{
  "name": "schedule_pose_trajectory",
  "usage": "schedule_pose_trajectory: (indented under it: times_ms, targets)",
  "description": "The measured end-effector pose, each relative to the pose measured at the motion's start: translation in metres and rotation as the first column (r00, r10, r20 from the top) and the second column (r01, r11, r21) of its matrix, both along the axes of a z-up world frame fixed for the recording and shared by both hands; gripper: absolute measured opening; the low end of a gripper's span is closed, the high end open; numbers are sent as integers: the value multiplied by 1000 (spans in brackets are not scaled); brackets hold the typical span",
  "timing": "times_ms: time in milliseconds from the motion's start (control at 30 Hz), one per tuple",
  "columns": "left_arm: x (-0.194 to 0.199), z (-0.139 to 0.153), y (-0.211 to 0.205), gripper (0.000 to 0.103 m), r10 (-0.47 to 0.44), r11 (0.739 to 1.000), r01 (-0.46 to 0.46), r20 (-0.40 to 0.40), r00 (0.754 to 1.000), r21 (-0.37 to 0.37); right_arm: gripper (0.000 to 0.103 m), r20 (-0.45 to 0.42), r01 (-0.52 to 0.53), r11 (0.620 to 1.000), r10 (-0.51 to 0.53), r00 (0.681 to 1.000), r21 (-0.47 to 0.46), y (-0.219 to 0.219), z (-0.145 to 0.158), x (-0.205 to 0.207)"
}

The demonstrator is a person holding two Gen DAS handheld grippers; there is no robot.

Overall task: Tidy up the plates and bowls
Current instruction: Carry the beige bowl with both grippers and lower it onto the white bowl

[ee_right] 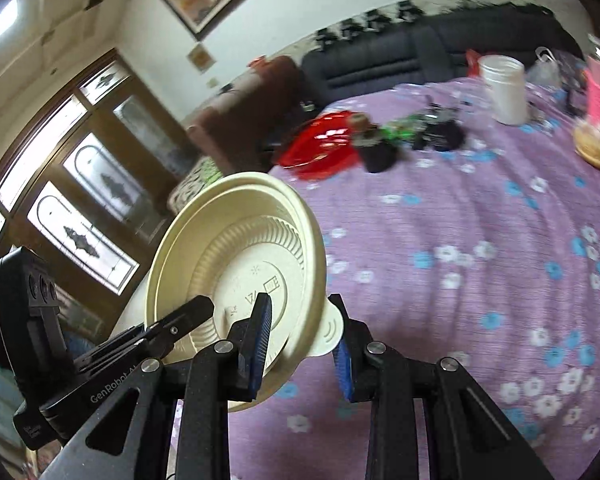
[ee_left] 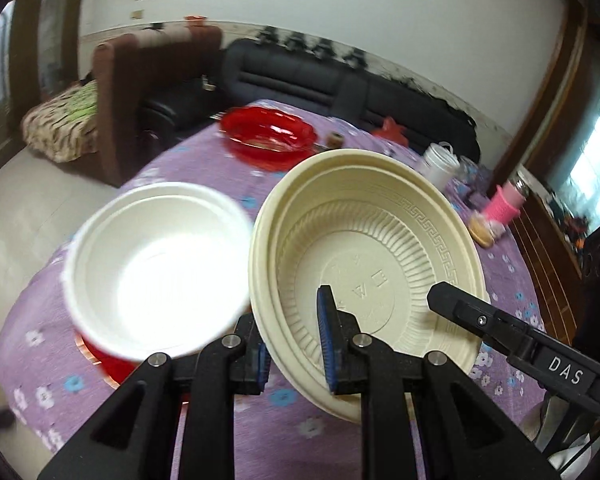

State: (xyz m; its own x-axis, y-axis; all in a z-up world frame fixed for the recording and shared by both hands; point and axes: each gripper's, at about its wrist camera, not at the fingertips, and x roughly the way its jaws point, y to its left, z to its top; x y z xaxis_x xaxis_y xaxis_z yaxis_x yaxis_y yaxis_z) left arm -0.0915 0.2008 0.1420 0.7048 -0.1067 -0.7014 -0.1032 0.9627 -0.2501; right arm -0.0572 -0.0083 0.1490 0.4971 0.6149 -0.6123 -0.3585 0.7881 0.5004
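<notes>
Cream plate (ee_left: 364,248): tilted, lifted above the purple tablecloth (ee_right: 460,240), held by both tongs.
Left gripper (ee_left: 296,344): fingers pressed onto the plate's rim at 6 o'clock, one pad inside, one outside.
Right gripper (ee_right: 304,344): fingers straddle the plate's rim and small tab; whether they pinch cannot be told.
White bowl (ee_left: 156,268): red outside, just beside the plate at 9 o'clock, blurred.
Red dish (ee_left: 268,132): at 12 o'clock, well apart.

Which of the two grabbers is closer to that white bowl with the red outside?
Left. The left gripper sits right beside the white bowl; the right gripper is across the cream plate.
</notes>
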Motion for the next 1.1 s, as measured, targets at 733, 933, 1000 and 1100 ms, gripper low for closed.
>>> schedule_pose_trajectory:
  times_ms: [733, 933, 1000, 1100]
  targets:
    - [-43, 10, 26, 22, 17, 998, -21, 75, 997, 57, 32, 57, -4, 1000, 4, 998, 14, 56, -13, -29]
    - [-43, 12, 22, 22, 4, 999, -9, 83, 997, 53, 31, 33, -10, 999, 8, 999, 46, 51, -19, -22]
    - [-43, 11, 21, 22, 1, 998, -6, 83, 997, 59, 31, 38, -7, 999, 5, 999, 46, 49, -19, -22]
    - [-39, 10, 22, 22, 4, 998, -8, 71, 997, 63, 31, 30, -7, 999, 6, 1000, 46, 48, -17, -20]
